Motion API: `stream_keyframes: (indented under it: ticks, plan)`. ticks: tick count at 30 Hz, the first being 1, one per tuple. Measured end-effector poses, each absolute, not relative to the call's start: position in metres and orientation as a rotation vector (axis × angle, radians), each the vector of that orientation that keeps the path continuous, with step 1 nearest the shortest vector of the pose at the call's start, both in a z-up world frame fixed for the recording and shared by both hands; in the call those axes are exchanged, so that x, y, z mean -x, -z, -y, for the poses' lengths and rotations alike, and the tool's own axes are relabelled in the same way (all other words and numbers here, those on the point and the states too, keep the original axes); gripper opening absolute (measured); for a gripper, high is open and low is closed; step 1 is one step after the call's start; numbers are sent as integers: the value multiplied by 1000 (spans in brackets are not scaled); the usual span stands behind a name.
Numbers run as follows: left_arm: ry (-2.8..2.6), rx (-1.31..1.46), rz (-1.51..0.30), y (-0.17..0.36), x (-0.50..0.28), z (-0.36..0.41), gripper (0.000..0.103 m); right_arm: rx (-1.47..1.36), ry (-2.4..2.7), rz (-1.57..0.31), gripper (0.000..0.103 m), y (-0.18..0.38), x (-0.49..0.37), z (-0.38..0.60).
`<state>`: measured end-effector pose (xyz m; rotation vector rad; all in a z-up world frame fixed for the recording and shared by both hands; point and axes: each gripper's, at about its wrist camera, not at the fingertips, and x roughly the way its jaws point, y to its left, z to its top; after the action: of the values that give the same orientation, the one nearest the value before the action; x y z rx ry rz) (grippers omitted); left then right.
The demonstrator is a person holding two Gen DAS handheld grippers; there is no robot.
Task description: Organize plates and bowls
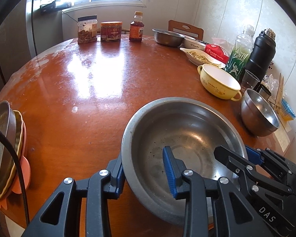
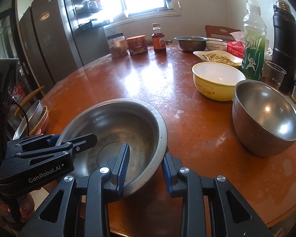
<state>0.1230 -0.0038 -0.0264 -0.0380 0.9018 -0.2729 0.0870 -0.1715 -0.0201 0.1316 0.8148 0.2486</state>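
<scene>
Plate stack [image 1: 4, 150] cropped at left edge, jar labels [image 1: 110, 32] unreadable

Both grippers, left gripper [image 1: 146, 169] and right gripper [image 2: 146, 169], are black linkages with silver rivets, ribbed blue pads [image 1: 168, 175] and white lettering.

Home kitchen: fridge [image 2: 49, 45], dining table [image 1: 88, 90] w/ jars.

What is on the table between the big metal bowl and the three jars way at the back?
Nothing. Both wrist views show only bare, shiny brown table between the big metal bowl and the jars.
</scene>
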Motion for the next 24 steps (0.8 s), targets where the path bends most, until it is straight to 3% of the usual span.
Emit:
stream_keyframes:
  ticks: [12,24]
  plan:
    - [269,44,-885,21,-119,1,38,-156,-263,-813,36,20,-85,172]
    - [225,37,-828,10,-115,-4,57,-161,-250,-789,41,15,-80,175]
